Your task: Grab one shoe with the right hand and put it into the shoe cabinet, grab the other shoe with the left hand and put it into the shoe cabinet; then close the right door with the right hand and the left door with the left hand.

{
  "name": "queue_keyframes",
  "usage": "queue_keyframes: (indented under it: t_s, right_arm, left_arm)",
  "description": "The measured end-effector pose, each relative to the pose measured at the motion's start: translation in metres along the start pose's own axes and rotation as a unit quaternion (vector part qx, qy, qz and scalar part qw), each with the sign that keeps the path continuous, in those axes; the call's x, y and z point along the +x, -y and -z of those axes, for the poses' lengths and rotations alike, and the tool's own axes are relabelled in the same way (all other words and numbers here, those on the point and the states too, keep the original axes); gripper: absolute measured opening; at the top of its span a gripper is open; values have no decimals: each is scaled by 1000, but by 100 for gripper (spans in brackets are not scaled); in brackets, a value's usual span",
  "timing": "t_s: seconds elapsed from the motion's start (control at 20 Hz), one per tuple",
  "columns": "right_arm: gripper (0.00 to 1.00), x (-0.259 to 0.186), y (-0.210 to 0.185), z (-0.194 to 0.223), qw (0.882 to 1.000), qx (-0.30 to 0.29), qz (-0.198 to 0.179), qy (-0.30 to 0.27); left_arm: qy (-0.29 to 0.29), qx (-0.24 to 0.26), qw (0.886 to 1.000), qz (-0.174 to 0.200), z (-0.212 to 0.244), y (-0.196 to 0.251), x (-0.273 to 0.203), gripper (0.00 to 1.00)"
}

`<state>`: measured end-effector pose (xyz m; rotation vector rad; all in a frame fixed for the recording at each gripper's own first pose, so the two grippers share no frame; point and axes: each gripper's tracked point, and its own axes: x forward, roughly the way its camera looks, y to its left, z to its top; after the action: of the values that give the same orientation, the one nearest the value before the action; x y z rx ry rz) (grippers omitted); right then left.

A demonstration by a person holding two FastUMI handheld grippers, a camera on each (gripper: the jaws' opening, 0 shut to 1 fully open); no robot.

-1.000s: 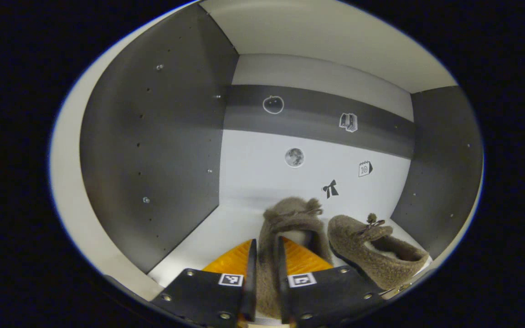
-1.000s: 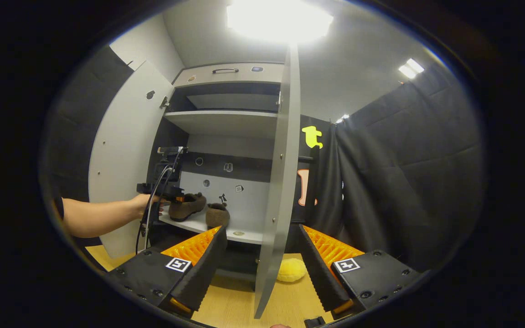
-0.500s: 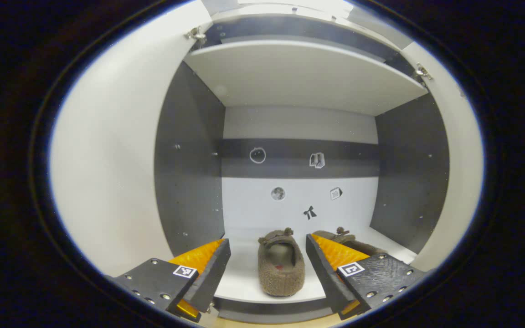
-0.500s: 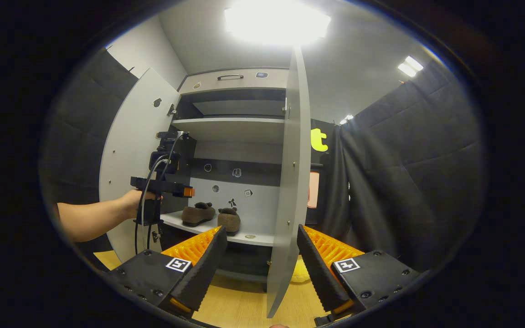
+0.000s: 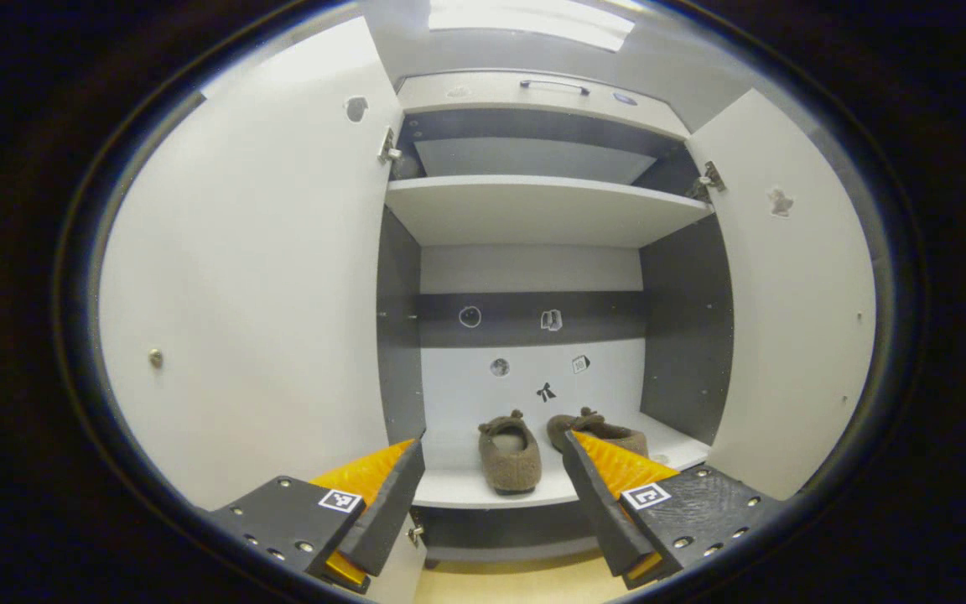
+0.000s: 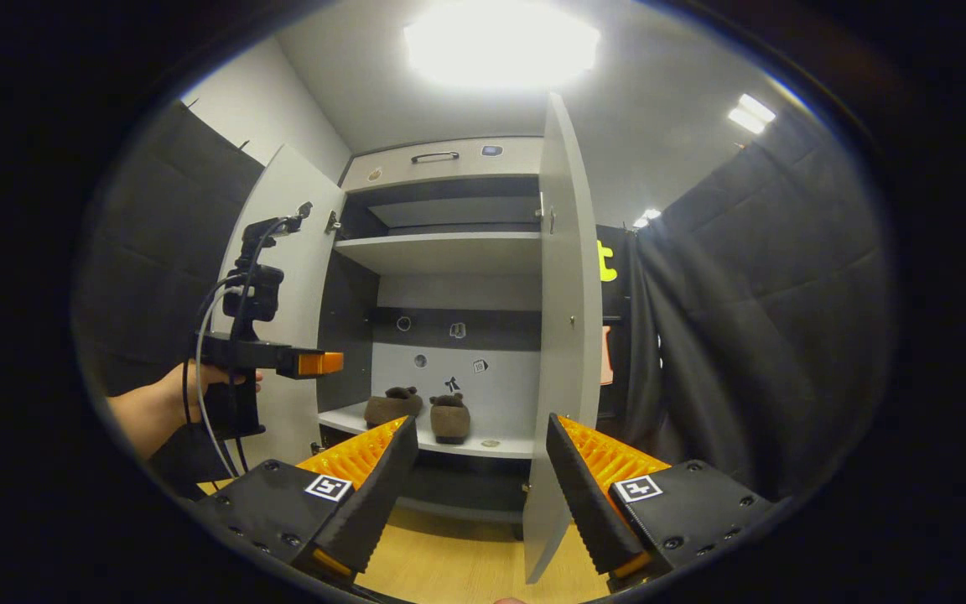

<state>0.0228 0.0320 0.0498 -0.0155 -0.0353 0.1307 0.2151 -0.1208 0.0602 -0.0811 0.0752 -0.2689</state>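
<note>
Two brown fuzzy shoes stand side by side on the cabinet's lower shelf (image 5: 458, 491): one (image 5: 510, 457) in the middle, the other (image 5: 613, 432) to its right, partly behind my finger. My left gripper (image 5: 491, 440) is open in front of the cabinet, apart from both shoes. The left door (image 5: 257, 277) and right door (image 5: 785, 319) stand open. In the right gripper view, my right gripper (image 6: 481, 419) is open and holds nothing, close to the right door's (image 6: 567, 335) front edge. There the shoes (image 6: 420, 411) sit inside, and a hand (image 6: 156, 407) holds the left gripper (image 6: 315, 363) near the left door (image 6: 290, 277).
An upper shelf (image 5: 533, 210) spans the cabinet above the shoes, and a drawer with a handle (image 5: 554, 85) tops it. Wooden floor (image 6: 466, 562) lies in front. Black curtain (image 6: 743, 335) hangs right of the cabinet.
My left gripper let go of the shoe, opened and drew back out of the cabinet. The right gripper stayed open and backed off a little from the right door.
</note>
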Motion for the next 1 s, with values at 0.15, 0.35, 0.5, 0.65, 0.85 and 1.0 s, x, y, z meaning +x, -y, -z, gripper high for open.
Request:
queue_keyframes:
  t_s: [0.15,0.35,0.5,0.65,0.85,1.0]
  right_arm:
    - [98,-2,-8,-2,1000,7,-8,1]
    - [98,-3,-13,-2,1000,17,-15,1]
    - [97,-4,-14,1,1000,25,-19,-3]
    - [98,-6,-12,6,999,33,-20,-11]
    - [98,-15,6,8,999,37,-7,-22]
    - [98,-21,37,4,999,23,28,-23]
  left_arm:
    - [1,0,1000,1,2,-5,-34,100]
    - [5,1,1000,2,4,-7,-76,100]
    - [8,2,1000,-3,9,-10,-106,100]
    - [6,-1,1000,-4,20,-11,-131,100]
    - [8,1,1000,-3,31,-11,-147,100]
    - [1,1,1000,1,41,-8,-155,100]
